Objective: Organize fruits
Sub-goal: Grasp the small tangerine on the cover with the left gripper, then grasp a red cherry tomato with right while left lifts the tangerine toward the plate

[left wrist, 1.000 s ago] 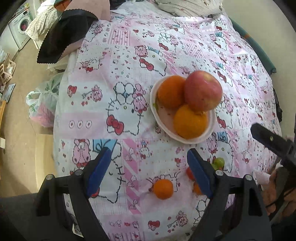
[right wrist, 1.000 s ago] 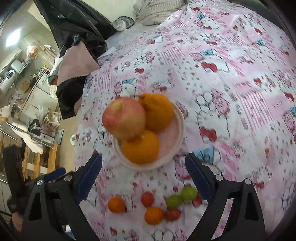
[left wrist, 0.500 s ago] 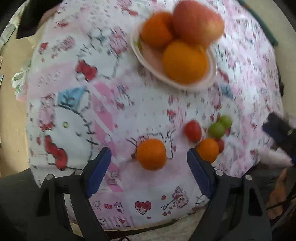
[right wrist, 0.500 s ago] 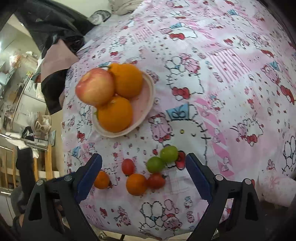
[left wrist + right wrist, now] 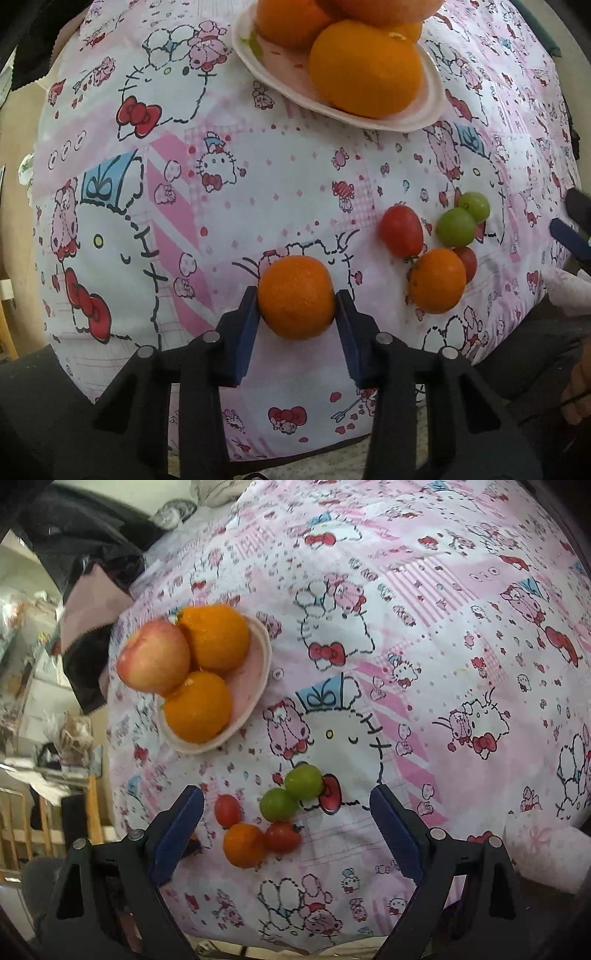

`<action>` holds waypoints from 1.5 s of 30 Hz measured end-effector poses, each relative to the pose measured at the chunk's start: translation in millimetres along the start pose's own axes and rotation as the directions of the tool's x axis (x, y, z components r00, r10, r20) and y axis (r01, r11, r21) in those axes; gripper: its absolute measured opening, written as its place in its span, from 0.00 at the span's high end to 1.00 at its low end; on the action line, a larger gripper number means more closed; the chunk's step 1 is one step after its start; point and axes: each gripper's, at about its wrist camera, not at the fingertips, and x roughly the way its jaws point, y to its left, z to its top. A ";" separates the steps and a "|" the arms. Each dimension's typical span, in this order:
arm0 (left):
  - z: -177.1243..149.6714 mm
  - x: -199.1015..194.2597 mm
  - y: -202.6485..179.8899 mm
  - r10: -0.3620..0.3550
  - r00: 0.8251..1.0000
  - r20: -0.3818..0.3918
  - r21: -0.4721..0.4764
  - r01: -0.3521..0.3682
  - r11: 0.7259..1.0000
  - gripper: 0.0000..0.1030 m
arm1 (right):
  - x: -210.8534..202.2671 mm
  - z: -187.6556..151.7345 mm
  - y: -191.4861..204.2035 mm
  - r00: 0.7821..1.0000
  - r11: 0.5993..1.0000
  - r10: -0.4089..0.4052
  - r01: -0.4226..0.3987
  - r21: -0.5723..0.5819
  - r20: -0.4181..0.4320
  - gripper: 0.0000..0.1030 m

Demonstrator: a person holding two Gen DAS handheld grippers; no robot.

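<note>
Small orange (image 5: 296, 297) sits on the tablecloth (image 5: 229, 177), pinched between the left gripper (image 5: 297, 317) pads, whose jaws have just been closing on it. From there the plate (image 5: 424, 114) of big fruit lies toward one o'clock. Right gripper (image 5: 286, 806) hangs spread over the loose cluster, gripping nothing.

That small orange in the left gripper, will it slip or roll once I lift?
The small orange is round, so it would likely roll if released. The left gripper, jaws just closed, pinches it across the middle; its dimpled skin probably grips. It looks firm, likely light.
</note>
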 end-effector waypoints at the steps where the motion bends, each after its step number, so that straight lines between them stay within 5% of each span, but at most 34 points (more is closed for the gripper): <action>1: -0.7 -2.7 -0.4 0.000 1.000 0.006 -0.002 0.000 1.000 0.65 | 2.6 -0.7 0.5 1.000 1.000 -0.003 0.003 -0.006 -0.012 0.10; 2: -0.8 -7.2 0.4 -0.001 1.000 0.017 -0.003 0.001 1.000 0.65 | 6.7 -2.1 1.9 0.999 1.000 -0.010 0.009 -0.019 -0.031 0.17; 3: -0.9 -12.8 1.7 0.001 0.999 0.035 -0.006 -0.001 1.000 0.65 | 10.4 -3.9 2.4 0.999 1.000 -0.013 0.011 -0.029 -0.048 0.34; 7: -3.7 -36.8 5.6 0.014 0.993 0.120 -0.017 -0.012 1.000 0.65 | 34.4 -13.0 -3.9 0.983 1.000 0.015 -0.017 -0.010 -0.183 0.62; 16: 4.3 -54.9 18.3 0.004 0.984 0.176 -0.024 0.000 1.000 0.65 | 67.1 -21.7 -1.3 0.956 1.000 0.021 -0.018 0.014 -0.292 0.63; 29: 3.7 -56.9 19.6 -0.003 0.983 0.186 -0.026 0.008 1.000 0.65 | 84.9 -16.8 -3.0 0.948 0.997 0.052 -0.033 0.064 -0.314 0.63; 38: 6.4 -53.8 27.7 0.028 0.978 0.207 -0.048 -0.019 0.999 0.65 | 60.9 -20.5 0.9 0.962 0.997 0.072 -0.066 0.034 -0.264 0.67; 45: 6.6 -69.7 42.6 0.023 0.965 0.262 -0.110 0.006 0.994 0.65 | 6.7 -10.5 5.1 0.973 0.982 0.187 -0.185 0.029 -0.133 0.67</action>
